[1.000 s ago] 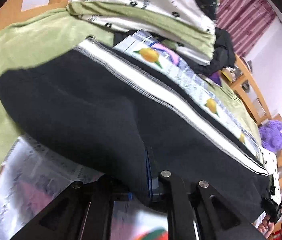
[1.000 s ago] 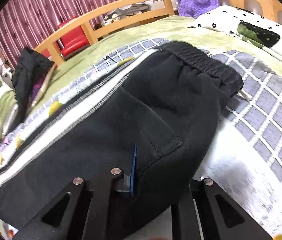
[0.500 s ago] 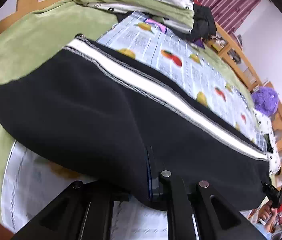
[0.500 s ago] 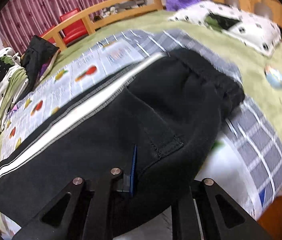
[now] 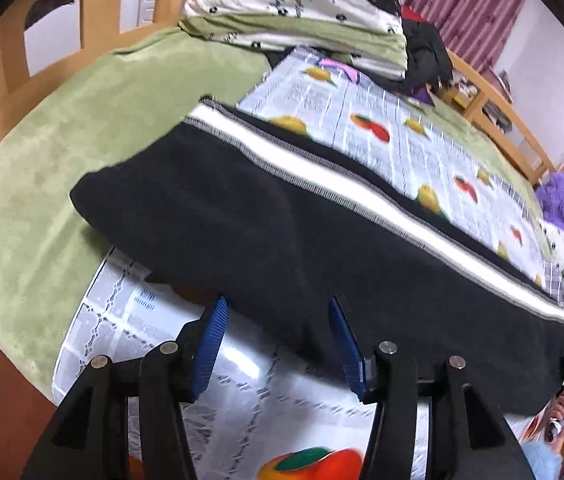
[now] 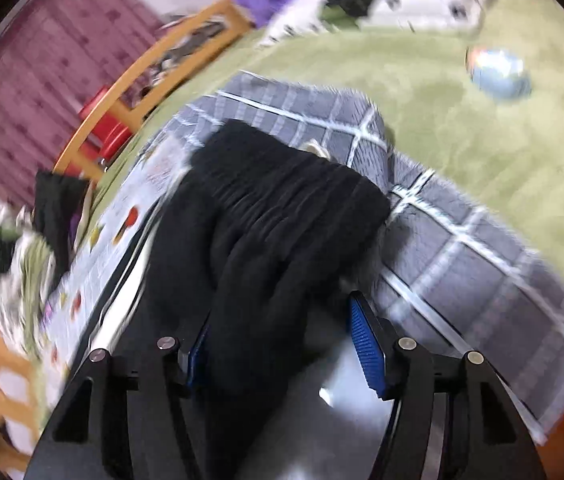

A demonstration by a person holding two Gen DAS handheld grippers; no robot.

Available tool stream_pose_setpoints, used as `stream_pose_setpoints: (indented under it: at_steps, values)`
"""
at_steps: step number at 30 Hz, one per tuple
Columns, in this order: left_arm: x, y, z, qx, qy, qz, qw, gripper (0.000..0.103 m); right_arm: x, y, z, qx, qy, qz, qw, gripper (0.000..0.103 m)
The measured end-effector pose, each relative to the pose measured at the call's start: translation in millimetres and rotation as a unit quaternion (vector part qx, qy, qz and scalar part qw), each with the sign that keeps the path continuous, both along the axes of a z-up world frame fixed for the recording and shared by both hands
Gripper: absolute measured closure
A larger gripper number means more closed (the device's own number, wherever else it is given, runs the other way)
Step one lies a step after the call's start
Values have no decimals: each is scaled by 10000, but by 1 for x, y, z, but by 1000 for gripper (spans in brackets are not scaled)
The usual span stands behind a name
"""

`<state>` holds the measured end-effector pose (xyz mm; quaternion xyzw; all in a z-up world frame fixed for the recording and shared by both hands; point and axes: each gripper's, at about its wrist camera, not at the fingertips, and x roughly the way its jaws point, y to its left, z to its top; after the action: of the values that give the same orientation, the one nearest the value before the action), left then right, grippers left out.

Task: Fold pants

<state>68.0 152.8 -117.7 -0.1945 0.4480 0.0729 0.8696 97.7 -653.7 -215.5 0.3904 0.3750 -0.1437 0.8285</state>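
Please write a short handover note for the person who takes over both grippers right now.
Left gripper: jaws opening, pants' edge between the pads, unclamped.
Right gripper: jaws opening, black fabric between them near the waistband.
Black pants lie on the printed sheet over the green bedcover, white side stripe up.
Done: laid lengthwise.
Left: probably fold across, then smooth.

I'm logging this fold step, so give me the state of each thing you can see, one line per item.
Black pants: lying lengthwise on the bed, white side stripe up.
Left gripper: jaws opening, pants edge between the pads, not clamped.
Right gripper: jaws opening, waistband end between the pads.
Fruit-print sheet: spread flat under the pants.
Quilts: folded, stacked.
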Motion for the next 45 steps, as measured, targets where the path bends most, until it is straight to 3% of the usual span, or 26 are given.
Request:
stream_pose_setpoints:
  at_steps: [2, 5, 7, 9, 12, 13, 16, 19, 24, 28, 33, 35, 37, 38, 42, 43, 45]
  values:
    - [2, -6, 7, 37, -62, 41, 10000, 52, 13, -5, 4, 41, 37, -36, 10000, 58]
    - [8, -16, 18, 108, -203, -49, 9997, 52, 13, 11, 53, -1038, -543, 527, 9917, 64]
    - [10, -24, 25, 147, -346, -118, 9992, 52, 2, 7, 71, -1170, -867, 548, 9878, 64]
    - [13, -31, 29, 116, -453, -221, 9987, 52, 10, -1, 63, -1408, -390, 678, 9869, 60]
    - [24, -43, 31, 150, -488, -450, 9977, 50, 26, -10, 21, -1185, 740, 998, 9851, 57]
    - [27, -44, 31, 169, -481, -491, 9975, 50, 23, -10, 18, -1223, 841, 1045, 9834, 55]
    - [40, -43, 28, 325, -346, -514, 9976, 49, 1, -1, 42, -1969, 743, 874, 9737, 40]
    - [56, -34, 22, 472, -212, -472, 9975, 49, -8, 17, 62, -2325, 716, 868, 9661, 40]
    - [88, 0, 12, 705, -279, -288, 9967, 49, 14, 71, 100, -2755, 467, 1338, 9508, 40]
    - [119, 40, -4, 598, -196, -15, 9980, 49, 40, 124, 98, -2683, 485, 1590, 9489, 40]
    - [163, 73, -23, 1026, -16, 45, 9947, 49, 66, 175, 75, -2727, 646, 1793, 9430, 41]
    - [179, 82, -33, 959, 180, -28, 9952, 51, 76, 189, 65, -2665, 711, 1896, 9423, 40]
    - [190, 81, -42, 934, 187, -111, 9954, 65, 88, 200, 56, -2578, 763, 1965, 9429, 40]
    - [192, 78, -41, 1007, 117, -170, 9947, 83, 94, 205, 52, -2534, 785, 1999, 9432, 40]
    - [179, 89, -12, 788, -710, 47, 9943, 88, 113, 223, 41, -2456, 867, 2106, 9422, 45]
    - [177, 96, -10, 654, -801, 195, 9944, 88, 114, 226, 43, -2498, 819, 2110, 9415, 45]
    - [185, 103, -27, 471, -549, 362, 9967, 87, 115, 232, 46, -2562, 700, 2119, 9405, 45]
